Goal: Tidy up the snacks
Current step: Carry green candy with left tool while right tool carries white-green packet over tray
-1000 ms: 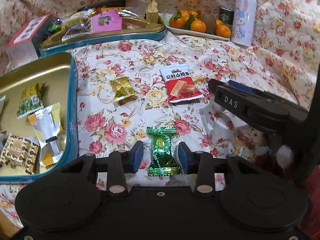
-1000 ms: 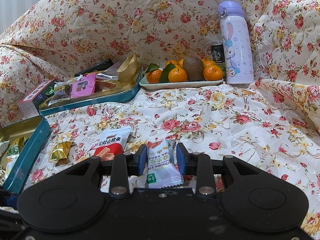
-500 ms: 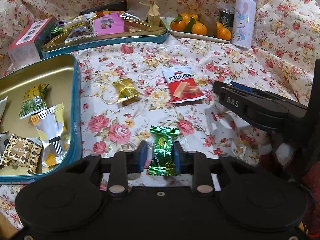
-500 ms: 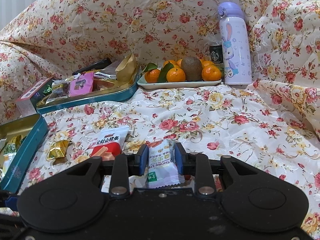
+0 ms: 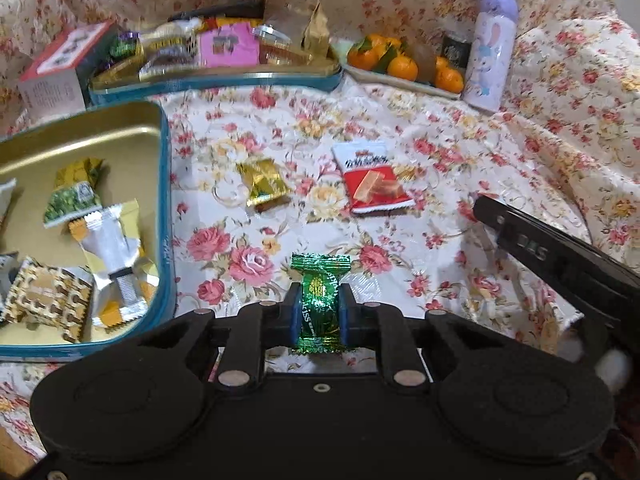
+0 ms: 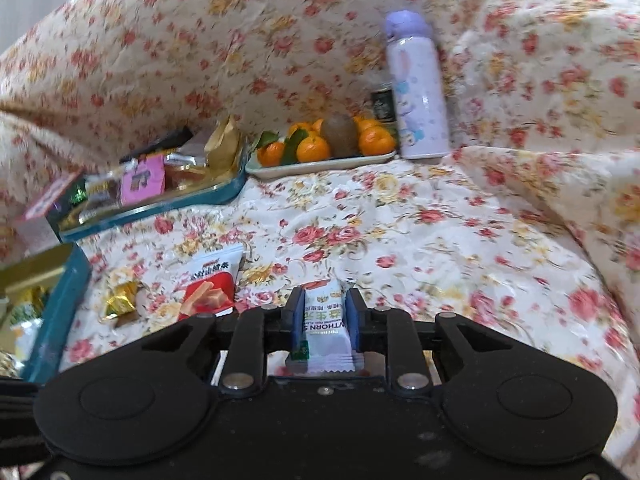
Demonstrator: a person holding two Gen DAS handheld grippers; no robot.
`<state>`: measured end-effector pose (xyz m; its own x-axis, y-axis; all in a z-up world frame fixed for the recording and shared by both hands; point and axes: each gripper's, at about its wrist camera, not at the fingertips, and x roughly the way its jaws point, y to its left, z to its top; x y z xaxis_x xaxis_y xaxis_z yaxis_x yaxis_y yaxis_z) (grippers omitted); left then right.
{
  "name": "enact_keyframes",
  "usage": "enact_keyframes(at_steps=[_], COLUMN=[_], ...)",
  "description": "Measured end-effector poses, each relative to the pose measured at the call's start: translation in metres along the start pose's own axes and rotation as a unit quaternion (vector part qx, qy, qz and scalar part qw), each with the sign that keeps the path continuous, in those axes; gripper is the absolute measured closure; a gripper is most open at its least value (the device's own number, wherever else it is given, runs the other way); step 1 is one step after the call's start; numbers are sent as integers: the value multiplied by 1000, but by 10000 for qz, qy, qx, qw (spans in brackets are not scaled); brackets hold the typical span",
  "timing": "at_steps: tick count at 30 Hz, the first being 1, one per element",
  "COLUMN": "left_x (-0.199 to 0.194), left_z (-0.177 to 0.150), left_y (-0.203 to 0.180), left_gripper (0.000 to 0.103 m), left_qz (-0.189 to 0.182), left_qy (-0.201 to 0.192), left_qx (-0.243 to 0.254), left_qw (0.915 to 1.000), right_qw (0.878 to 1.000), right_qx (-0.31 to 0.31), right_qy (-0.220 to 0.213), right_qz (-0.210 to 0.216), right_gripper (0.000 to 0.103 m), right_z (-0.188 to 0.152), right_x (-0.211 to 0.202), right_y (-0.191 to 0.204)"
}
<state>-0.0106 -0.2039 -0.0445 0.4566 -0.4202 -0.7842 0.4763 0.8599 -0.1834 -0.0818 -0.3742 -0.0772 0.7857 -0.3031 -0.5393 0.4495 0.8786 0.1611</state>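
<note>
1. Green candy (image 5: 320,304): pinched at its middle between the pads of the left gripper (image 5: 319,312), its twisted top end sticking out past the fingertips, above the floral cloth (image 5: 400,128).
2. White packet (image 6: 326,320): pinched upright in the right gripper (image 6: 325,316), pads pressing both its sides.
3. Red packet (image 5: 372,180) and gold candy (image 5: 264,184): lying flat on the cloth, near each other, ahead of both grippers.
4. Open tin (image 5: 166,200): left of the green candy, holding several wrapped snacks.
5. Far tin (image 5: 240,78): piled with snacks; box (image 5: 56,68) just beside it.
6. Fruit tray (image 6: 320,164): bottle (image 6: 418,96) beside it, a dark can (image 6: 382,100) behind.
</note>
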Motion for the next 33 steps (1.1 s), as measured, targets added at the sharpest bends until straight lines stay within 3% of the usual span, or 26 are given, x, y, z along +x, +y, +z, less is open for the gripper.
enact_keyframes(at_steps=[6,15,26,33], left_x=[-30,-71,-106,-122], left_z=[3,3,-5,-4], left_y=[1,33,116,177], left_gripper=[80,80,80,80], left_qz=[-90,64,792,1405], left_qy=[-231,-435,-641,-959], left_qx=[90,-61,-581,-971], left_qw=[9997,9990,9931,9806], right_qw=[9990,9969,9869,9802], right_qx=[338,238,-103,-381], right_qy=[-188,-183,-42,30], right_qz=[232,728,1607,1945], right_gripper=[80,80,80,80], right_z=[-3,-10,-16,-15], right_x=[-38,-72,-90,-89], right_y=[3,42,110,154])
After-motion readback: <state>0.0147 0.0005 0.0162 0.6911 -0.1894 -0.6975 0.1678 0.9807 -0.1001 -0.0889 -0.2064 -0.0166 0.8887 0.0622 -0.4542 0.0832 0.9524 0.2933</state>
